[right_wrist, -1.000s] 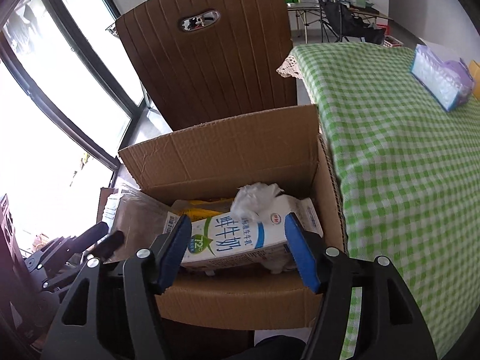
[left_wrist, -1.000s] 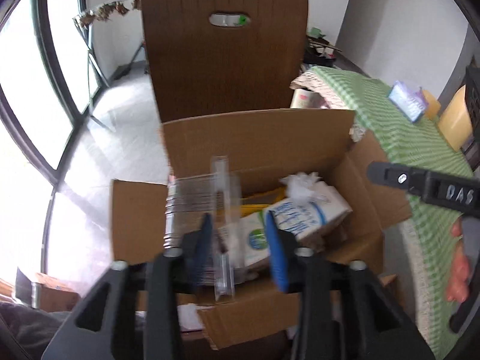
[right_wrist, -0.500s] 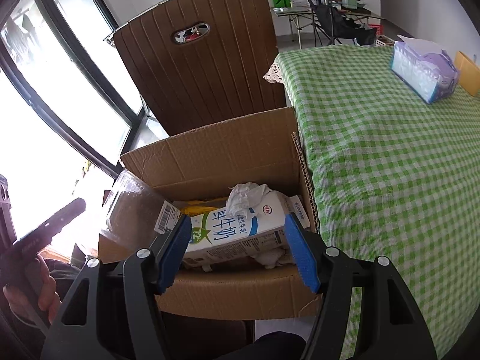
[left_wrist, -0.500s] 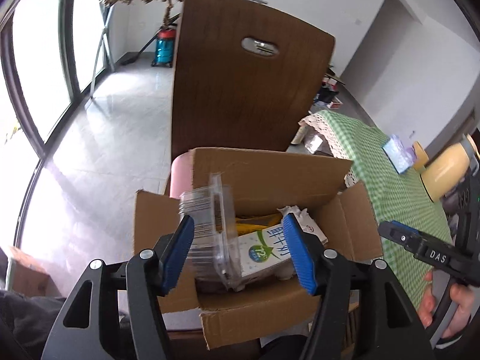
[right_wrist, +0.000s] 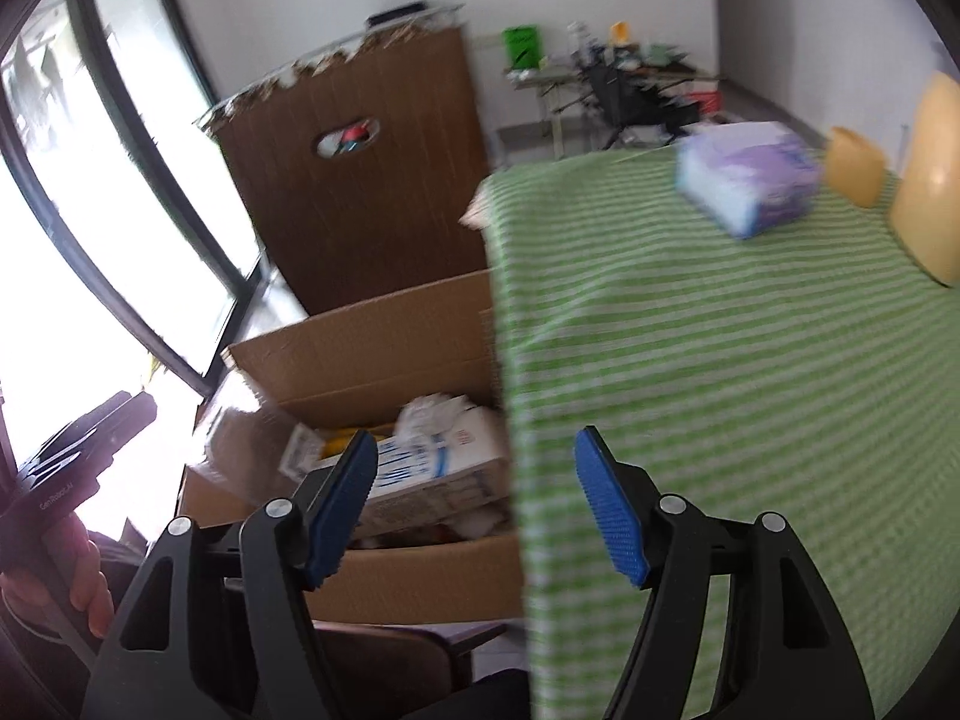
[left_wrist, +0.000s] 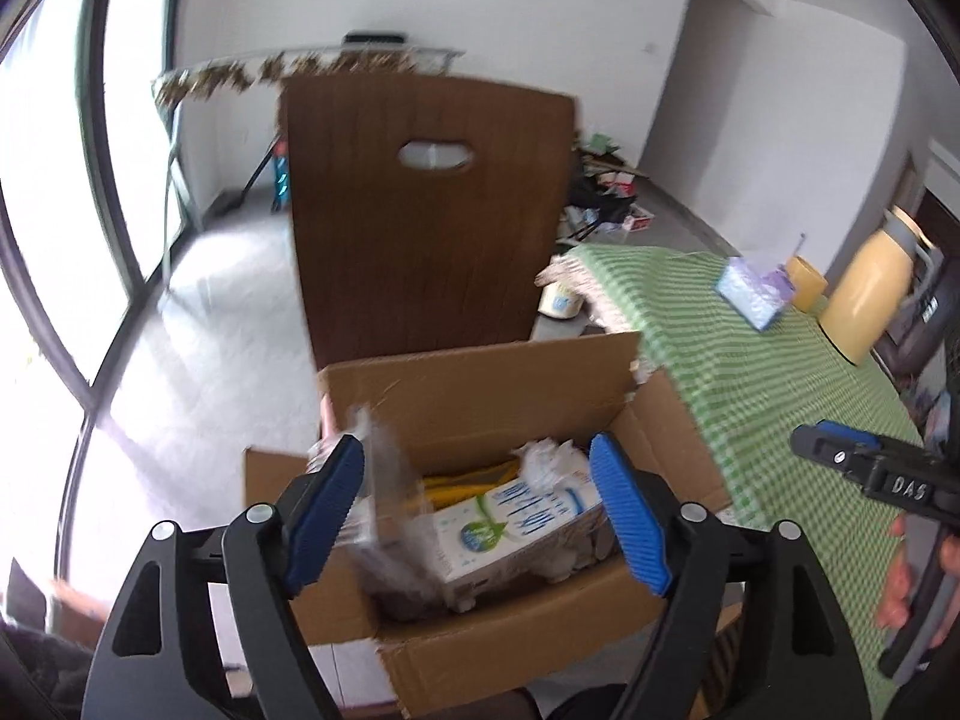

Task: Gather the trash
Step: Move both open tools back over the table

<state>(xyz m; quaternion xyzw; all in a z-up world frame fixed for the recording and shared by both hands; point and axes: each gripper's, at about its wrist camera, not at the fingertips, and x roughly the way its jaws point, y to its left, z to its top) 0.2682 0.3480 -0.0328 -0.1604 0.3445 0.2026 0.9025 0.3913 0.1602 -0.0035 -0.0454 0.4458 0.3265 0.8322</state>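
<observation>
1. The left wrist view looks straight down into the cardboard box [left_wrist: 480, 396]; the left hand-held gripper [left_wrist: 477, 516] hangs above its open top with the jaws spread wide, and they have just been opening. A clear plastic clamshell container [left_wrist: 384, 504] stands upright in the box close to the left pad, blurred; the pads do not press on it.
2. Only this view shows the clamshell as a distinct thing, and it also catches the right hand-held gripper [left_wrist: 840, 450] off to the right, over the edge of the green checked tabletop [left_wrist: 750, 360], with fingers of the person's hand [left_wrist: 900, 588] below it.
3. The right wrist view faces mostly the tabletop [right_wrist: 720, 360]. The right hand-held gripper [right_wrist: 474, 504] is wide open and holds nothing; its left pad lies over the box [right_wrist: 372, 348], its right pad over the cloth.
4. This view alone gives a close look at the purple tissue pack [right_wrist: 744, 177], a yellow cup [right_wrist: 855, 168] and a yellow jug [right_wrist: 930, 204], well ahead of the jaws on the tabletop. At lower left a hand [right_wrist: 66, 576] grips a black handle.
5. In the box: a milk carton [left_wrist: 516, 516] lying on its side, crumpled white paper [left_wrist: 546, 459] on top of it, something yellow [left_wrist: 474, 480] behind, and the clamshell at the left side.
6. A brown chair back [left_wrist: 426, 228] rises behind the box.
</observation>
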